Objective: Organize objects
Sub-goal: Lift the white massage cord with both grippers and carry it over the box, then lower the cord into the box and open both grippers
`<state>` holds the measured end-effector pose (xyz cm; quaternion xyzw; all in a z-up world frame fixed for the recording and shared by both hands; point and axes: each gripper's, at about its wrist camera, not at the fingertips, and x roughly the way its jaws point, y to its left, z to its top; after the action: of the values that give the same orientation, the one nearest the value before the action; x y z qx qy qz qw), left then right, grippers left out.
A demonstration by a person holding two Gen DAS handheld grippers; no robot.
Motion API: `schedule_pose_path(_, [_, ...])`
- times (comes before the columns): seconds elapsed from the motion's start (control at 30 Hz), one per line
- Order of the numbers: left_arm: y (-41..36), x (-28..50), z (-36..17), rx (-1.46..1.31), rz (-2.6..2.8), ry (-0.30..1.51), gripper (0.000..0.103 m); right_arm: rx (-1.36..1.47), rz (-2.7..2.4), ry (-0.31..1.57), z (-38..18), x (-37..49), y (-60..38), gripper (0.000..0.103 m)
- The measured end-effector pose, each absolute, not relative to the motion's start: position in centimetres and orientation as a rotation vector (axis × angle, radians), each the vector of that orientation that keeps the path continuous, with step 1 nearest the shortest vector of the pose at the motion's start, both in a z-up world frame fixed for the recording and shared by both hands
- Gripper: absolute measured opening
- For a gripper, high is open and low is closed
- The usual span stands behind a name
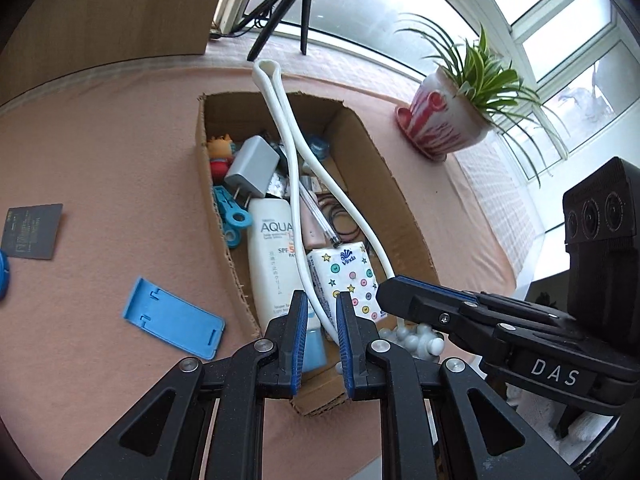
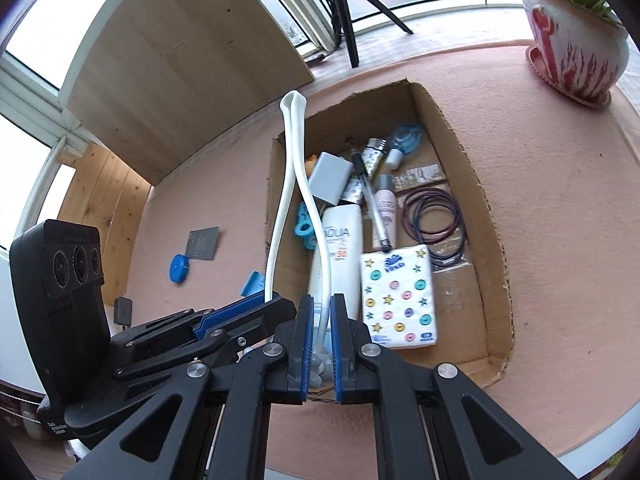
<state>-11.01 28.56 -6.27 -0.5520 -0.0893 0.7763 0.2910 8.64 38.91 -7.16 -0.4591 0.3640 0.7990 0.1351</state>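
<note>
Grippers [image 1: 322, 320] [image 2: 320, 320] over box [image 1: 404, 200], gripping loop [image 1: 288, 132]

Pink felt-covered table [image 1: 100, 152] bearing an open cardboard box [image 1: 400, 208], a blue plastic stand [image 1: 173, 322] just beside the box, a dark grey card [image 1: 32, 231], a blue round object [image 2: 180, 268] near the card, and a potted plant [image 1: 452, 120] on its saucer.
</note>
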Motion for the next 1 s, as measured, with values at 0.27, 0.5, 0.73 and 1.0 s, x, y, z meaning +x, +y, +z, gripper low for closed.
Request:
schedule_pose_path(0.27, [29.3, -11.4, -7.5, -1.498, 2.068, -0.19, 0.015, -1.364, 2.281, 1.048, -9.1, 8.8, 39.6, 0.008])
schedule_pose_path(0.5, [30.0, -10.9, -7.4, -1.494, 2.051, -0.139, 0.015, -1.361, 2.279, 1.014, -8.9, 8.4, 39.8, 0.008])
schedule_pose_path(0.73, [28.1, -11.0, -6.7, -1.495, 2.067, -0.175, 0.016, -1.343, 2.301, 0.977, -8.1, 7.9, 38.9, 0.01])
schedule_pose_path(1.0, [23.1, -11.1, -6.5, -1.513, 2.121, -0.23, 0.019, -1.292, 2.369, 0.907, -6.8, 6.6, 36.8, 0.021])
